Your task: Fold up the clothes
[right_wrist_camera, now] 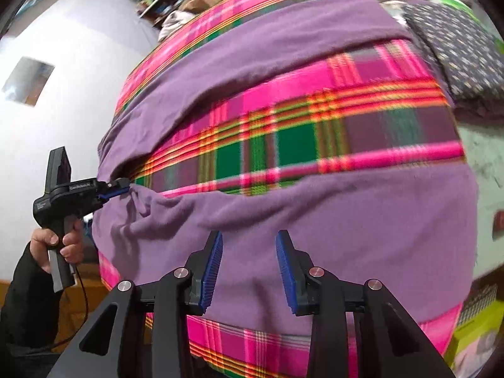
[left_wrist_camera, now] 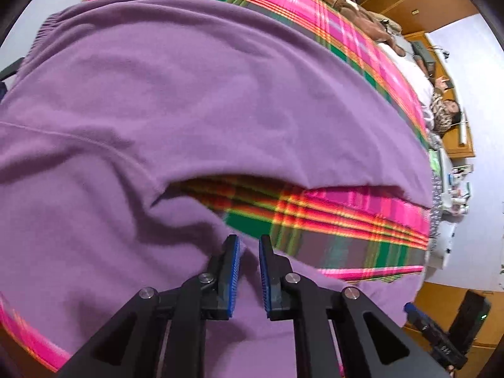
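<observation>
My purple fleece garment (left_wrist_camera: 189,119) lies spread on the plaid blanket (left_wrist_camera: 330,208), two long sections with blanket showing between. My left gripper (left_wrist_camera: 249,245), jaws narrowly apart, seems to pinch the fork; it could slip free. My right gripper (right_wrist_camera: 249,239) hovers half-open, empty, so that edge may sag.

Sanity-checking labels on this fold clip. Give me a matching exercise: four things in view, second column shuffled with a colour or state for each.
Things:
1. garment
2. blanket
3. right gripper
4. dotted cloth

Colour or state:
A. pink and green plaid
B. jaws apart, nothing between them
C. dark with small pale dots
D. plain purple

Pairs: 1-D, 2-A, 3-B, 4-C
</observation>
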Motion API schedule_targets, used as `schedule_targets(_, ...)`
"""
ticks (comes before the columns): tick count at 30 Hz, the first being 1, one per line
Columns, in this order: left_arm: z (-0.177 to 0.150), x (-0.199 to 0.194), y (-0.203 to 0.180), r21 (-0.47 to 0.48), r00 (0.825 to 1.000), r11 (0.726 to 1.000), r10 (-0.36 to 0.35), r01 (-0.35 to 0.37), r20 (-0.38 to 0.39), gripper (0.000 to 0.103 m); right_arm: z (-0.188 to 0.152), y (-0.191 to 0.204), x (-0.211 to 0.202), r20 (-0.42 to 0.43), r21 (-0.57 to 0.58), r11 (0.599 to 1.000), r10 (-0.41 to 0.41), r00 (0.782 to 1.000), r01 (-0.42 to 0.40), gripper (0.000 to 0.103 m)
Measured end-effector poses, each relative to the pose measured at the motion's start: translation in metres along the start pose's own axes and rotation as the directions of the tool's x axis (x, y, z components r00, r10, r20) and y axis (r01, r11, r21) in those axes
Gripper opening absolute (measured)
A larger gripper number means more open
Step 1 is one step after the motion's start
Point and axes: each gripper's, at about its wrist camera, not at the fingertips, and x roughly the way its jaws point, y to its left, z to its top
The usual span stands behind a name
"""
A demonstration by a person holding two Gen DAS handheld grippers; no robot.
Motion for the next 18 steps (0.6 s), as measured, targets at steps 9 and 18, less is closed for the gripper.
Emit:
schedule_targets(9, 0.023, 0.01, 0.0, 0.024, 1.0, 0.999, 0.028, -0.028, -0.001, 0.0, 0.012, 0.051, 0.025, -0.007, -0.062, 0.998, -0.009, 1.0, 0.008, 0.038)
schedule_targets(18, 0.045, -0.026, -0.001, 0.135, 0.979, 0.976, -0.182, 0.17, 0.087, 0.0, 0.009, 0.071, 0.026, 0.027, -0.06, 0.996, -0.07, 0.997, 0.072, 0.039)
